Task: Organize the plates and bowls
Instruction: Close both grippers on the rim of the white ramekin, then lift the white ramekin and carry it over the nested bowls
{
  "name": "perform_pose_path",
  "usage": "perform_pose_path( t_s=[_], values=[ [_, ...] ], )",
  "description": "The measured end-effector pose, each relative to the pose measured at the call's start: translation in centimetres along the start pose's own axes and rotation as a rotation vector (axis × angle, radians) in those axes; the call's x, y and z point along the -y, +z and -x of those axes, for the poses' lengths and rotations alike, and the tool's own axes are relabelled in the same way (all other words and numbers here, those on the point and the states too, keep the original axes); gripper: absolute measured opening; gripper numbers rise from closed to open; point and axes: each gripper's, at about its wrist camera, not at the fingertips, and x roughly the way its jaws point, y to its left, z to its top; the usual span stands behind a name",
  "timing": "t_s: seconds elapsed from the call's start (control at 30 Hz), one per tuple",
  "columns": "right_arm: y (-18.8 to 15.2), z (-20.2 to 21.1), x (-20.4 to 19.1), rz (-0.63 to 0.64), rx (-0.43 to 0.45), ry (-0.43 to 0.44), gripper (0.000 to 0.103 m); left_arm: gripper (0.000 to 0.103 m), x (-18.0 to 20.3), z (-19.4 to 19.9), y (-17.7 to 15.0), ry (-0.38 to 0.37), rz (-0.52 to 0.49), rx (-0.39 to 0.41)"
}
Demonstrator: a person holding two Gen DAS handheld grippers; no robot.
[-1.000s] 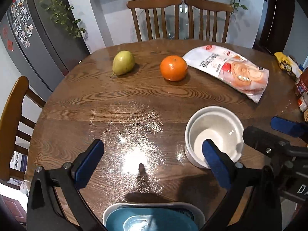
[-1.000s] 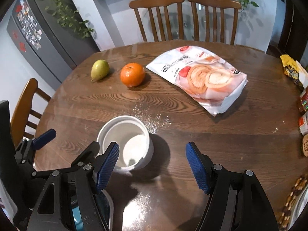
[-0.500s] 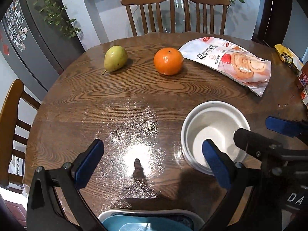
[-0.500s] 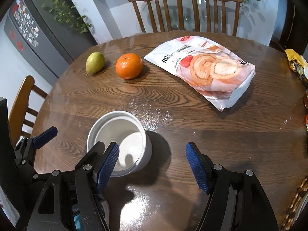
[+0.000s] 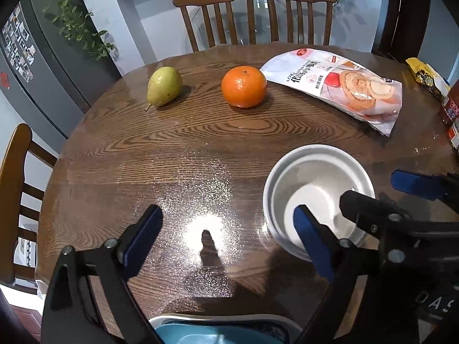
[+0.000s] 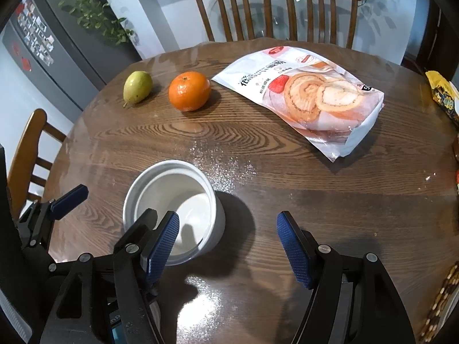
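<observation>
Through the left wrist camera I saw my left gripper (image 5: 226,232) closing over bare table (image 5: 172,154), nothing between its pads; the white bowl (image 5: 318,197) stood just right of it, a blue dish (image 5: 223,329) under the lens; through the right, my right gripper (image 6: 228,243) gaped empty, the bowl (image 6: 172,209) beside its left finger.

1. The left gripper (image 5: 226,238) has two black arms in a V, each tipped with a flat blue pad.
2. Round silver screws sit at the joints of its arms.
3. The right gripper (image 6: 228,246) is built the same, and its blue pads (image 6: 294,253) have a fine ribbed texture.
4. White letters, partly cut off, mark its black body in the left wrist view.
</observation>
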Motion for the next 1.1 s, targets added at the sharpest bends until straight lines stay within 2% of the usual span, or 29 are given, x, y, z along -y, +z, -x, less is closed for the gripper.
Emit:
perform_pose_path(
  t_s=[0.07,0.17,0.3,0.37,0.43,0.53,0.63,1.0,1.1],
  values=[
    [0.0,-0.1,-0.1,0.004,-0.004,-0.001,0.063,0.086,0.1,-0.1,0.0,-0.004,-0.003,-0.003],
    [0.0,-0.4,-0.2,0.0,-0.016,0.024,0.053,0.075,0.3,-0.2,-0.1,-0.029,-0.006,-0.007],
    [0.1,-0.7,-0.2,-0.008,-0.028,0.04,0.044,0.056,0.8,-0.1,0.0,-0.057,-0.022,-0.012],
    [0.1,-0.8,-0.2,-0.014,-0.033,0.046,0.036,0.046,1.0,-0.1,-0.1,-0.077,-0.025,-0.015],
    [0.1,-0.9,-0.1,-0.019,-0.038,0.051,0.032,0.032,1.3,-0.2,-0.1,-0.107,-0.025,-0.025],
    [0.1,-1.3,0.0,-0.028,-0.05,0.08,0.022,0.021,1.5,-0.7,0.1,-0.161,-0.004,-0.057],
    [0.1,-1.6,-0.2,-0.026,-0.056,0.101,0.016,0.02,1.3,-1.3,0.0,-0.183,0.015,-0.073],
    [-0.3,-1.3,-0.6,-0.021,-0.033,0.093,0.015,0.015,1.6,-0.8,-0.4,-0.159,0.005,-0.042],
    [-0.5,-0.9,-0.3,-0.034,-0.025,0.101,0.013,0.011,1.5,-0.4,-0.4,-0.156,0.007,-0.023]
  ],
)
